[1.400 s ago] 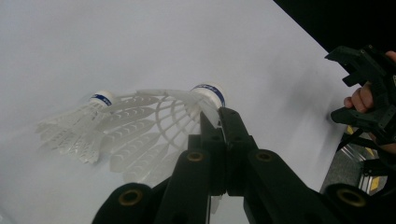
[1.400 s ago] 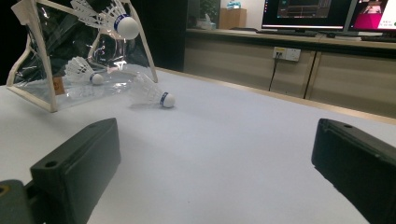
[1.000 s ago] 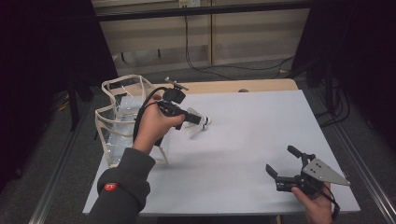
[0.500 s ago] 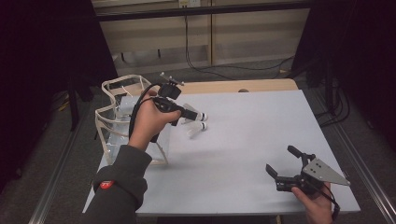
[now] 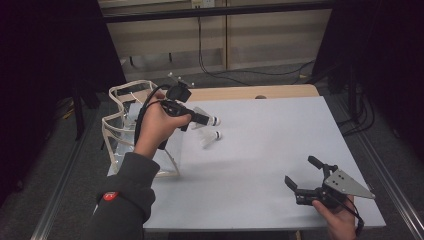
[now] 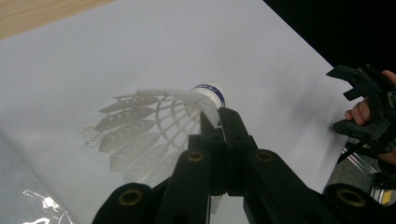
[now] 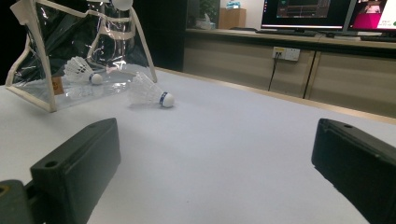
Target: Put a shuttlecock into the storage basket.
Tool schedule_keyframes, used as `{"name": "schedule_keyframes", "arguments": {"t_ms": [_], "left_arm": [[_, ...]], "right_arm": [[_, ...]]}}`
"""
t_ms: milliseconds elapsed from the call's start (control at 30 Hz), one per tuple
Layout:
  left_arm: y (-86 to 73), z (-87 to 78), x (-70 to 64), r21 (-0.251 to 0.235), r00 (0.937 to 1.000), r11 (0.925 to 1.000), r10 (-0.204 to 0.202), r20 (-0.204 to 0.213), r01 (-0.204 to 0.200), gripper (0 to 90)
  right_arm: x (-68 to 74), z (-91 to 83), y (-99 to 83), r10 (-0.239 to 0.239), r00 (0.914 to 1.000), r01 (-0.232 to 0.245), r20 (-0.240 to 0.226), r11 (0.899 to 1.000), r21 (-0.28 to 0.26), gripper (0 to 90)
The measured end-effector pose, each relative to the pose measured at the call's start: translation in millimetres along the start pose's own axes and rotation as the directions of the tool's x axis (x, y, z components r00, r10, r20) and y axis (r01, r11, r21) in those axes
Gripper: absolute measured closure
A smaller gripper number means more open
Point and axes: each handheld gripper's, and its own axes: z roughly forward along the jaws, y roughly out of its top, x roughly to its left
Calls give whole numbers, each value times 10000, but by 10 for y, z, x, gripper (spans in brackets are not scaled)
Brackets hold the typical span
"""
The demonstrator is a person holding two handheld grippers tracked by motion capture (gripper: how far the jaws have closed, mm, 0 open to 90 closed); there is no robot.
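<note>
Clamping 1 shuttlecock (image 6: pixel 154 123) by its feathers, the left gripper (image 5: pixel 202 119) holds it above the table (image 5: pixel 280 140), beside the clear bag (image 5: pixel 120 125). Right gripper (image 5: pixel 302 180) rests with jaws apart. Step: transfer. Next: likely carry it bagward; another shuttlecock (image 5: pixel 210 138) lies nearby.

The left claw (image 5: pixel 212 121), raised on an outstretched arm, has its jaws pinched together, while the right claw (image 5: pixel 301 173) rests low with jaws spread wide.

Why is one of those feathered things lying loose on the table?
One shuttlecock lies on its side on the white table, outside the clear bag. The left gripper holds another just above it. Nothing looks damaged or spilled.
</note>
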Motion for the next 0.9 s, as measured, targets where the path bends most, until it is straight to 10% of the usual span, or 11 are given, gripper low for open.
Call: {"name": "schedule_keyframes", "arguments": {"t_ms": [900], "left_arm": [[80,-284,36,-259,9985,9995,-168,-518,154,900]], "right_arm": [[-6,-6,4,10,10000,-10,25,10000,-30,15]]}}
